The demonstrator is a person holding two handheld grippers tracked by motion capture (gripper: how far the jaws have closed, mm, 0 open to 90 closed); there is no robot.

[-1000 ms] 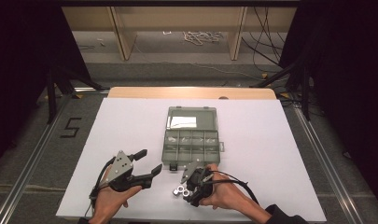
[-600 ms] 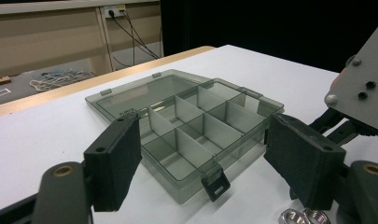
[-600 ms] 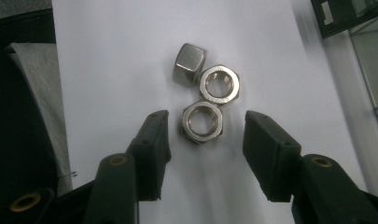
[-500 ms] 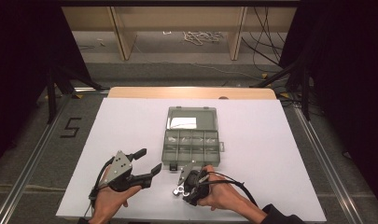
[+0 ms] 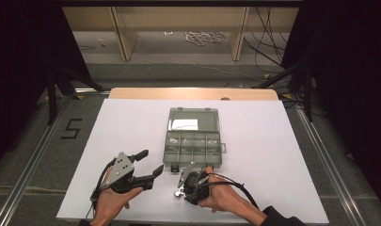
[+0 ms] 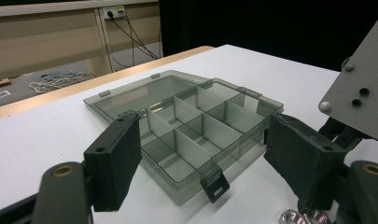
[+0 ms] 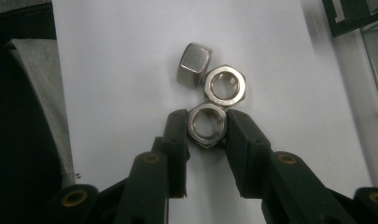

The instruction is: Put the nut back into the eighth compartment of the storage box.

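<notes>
Three steel hex nuts lie in a cluster on the white table near its front edge. My right gripper (image 7: 206, 122) points down at them; its jaws have just been closing and the pads now press on both sides of the nearest hex nut (image 7: 207, 143). A second nut (image 7: 240, 88) lies flat just beyond it, and a third nut (image 7: 194, 64) stands on a side. In the high view the right gripper (image 5: 181, 190) is just in front of the box. My left gripper (image 5: 150, 162) is held to its left, jaws wide apart and with nothing between them.
A smoky clear compartment box (image 5: 194, 143) sits mid-table with its lid (image 5: 193, 118) folded back flat; its several compartments look empty. In the left gripper view the box's front wall (image 6: 177, 184) and latch lie between the jaws, farther off. A wooden strip (image 5: 193, 93) edges the table's far side.
The right gripper's jaws have come together onto the nut. Both hands stay where they were.
</notes>
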